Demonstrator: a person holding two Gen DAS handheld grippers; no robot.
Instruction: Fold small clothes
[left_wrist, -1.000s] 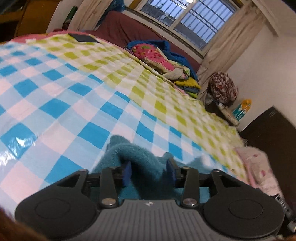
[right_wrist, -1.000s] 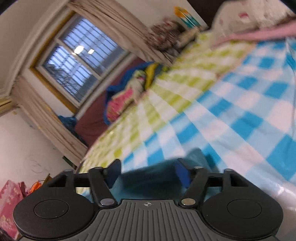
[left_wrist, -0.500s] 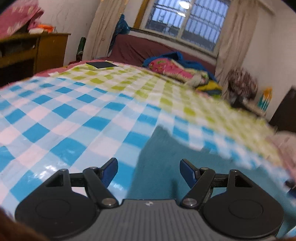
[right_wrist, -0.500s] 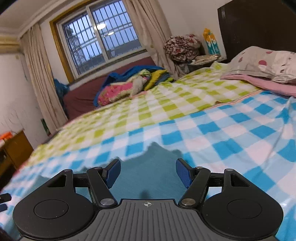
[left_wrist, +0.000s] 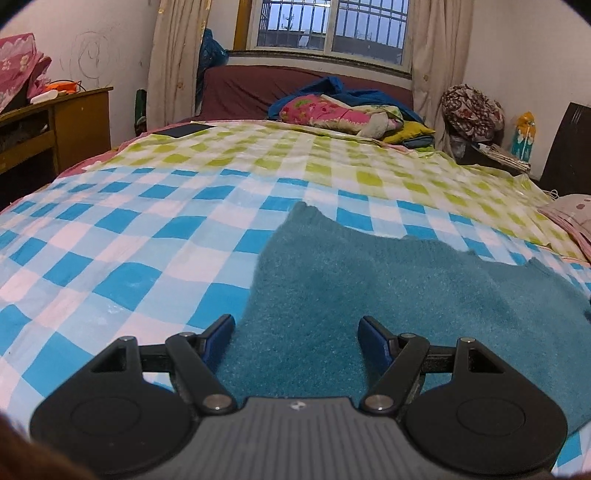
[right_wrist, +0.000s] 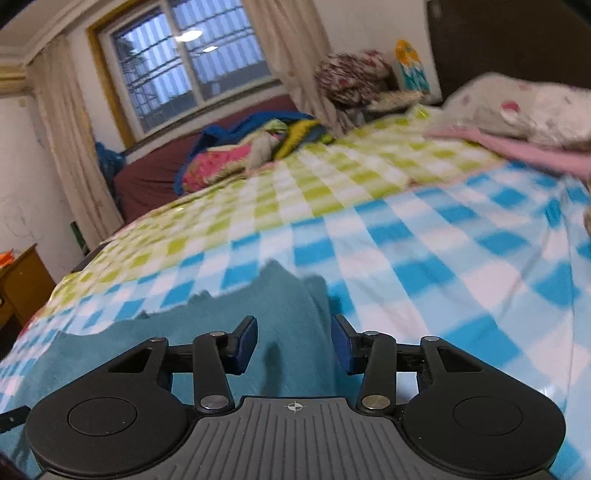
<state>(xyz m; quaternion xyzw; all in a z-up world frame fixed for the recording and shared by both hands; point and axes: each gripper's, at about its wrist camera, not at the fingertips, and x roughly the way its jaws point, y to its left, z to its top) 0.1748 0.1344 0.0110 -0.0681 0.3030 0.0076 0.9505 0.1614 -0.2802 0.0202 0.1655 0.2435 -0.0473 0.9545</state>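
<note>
A teal fuzzy garment lies spread flat on the blue-and-green checked bedsheet. My left gripper hovers low over the garment's near left part. It is open, and its blue pads stand wide apart with nothing pinched. In the right wrist view the same garment reaches up to its right edge. My right gripper sits over that edge with its jaws closing. A strip of the teal cloth lies between the pads, and a gap still shows on both sides.
A heap of colourful clothes lies at the far end of the bed under the window. A dark flat slab rests on the far left corner. A wooden desk stands to the left. A pillow lies at the right.
My left gripper has let go of the bunched teal cloth and opened, and the garment now lies flat. Both views rolled to level. The right jaws have narrowed.
</note>
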